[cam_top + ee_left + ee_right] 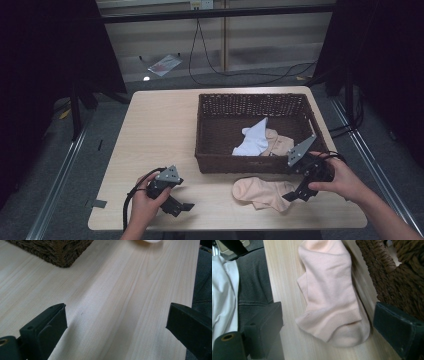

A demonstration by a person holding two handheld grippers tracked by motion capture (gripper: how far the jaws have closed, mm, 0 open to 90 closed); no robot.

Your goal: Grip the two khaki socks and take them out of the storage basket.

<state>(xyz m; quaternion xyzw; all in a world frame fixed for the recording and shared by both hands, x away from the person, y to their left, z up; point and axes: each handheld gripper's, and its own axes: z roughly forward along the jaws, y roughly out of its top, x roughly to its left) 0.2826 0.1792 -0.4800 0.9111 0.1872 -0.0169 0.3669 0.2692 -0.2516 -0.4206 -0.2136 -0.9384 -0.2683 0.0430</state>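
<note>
A peach sock (260, 193) lies flat on the table just in front of the wicker basket (215, 165). My right gripper (291, 195) hovers at the sock's right end, open, its jaws standing wide on either side of the sock's cuff (337, 325) without touching it. Inside the basket lie a white sock (254, 140) and another peach sock (279, 143). My left gripper (186, 206) rests low over bare table at the front left, open, with nothing between its fingers (47, 327).
The dark wicker basket's corner (60, 255) sits ahead of the left gripper. The table's front edge (225, 227) is close behind both hands. Beyond the table are a grey floor, cables and dark frame posts.
</note>
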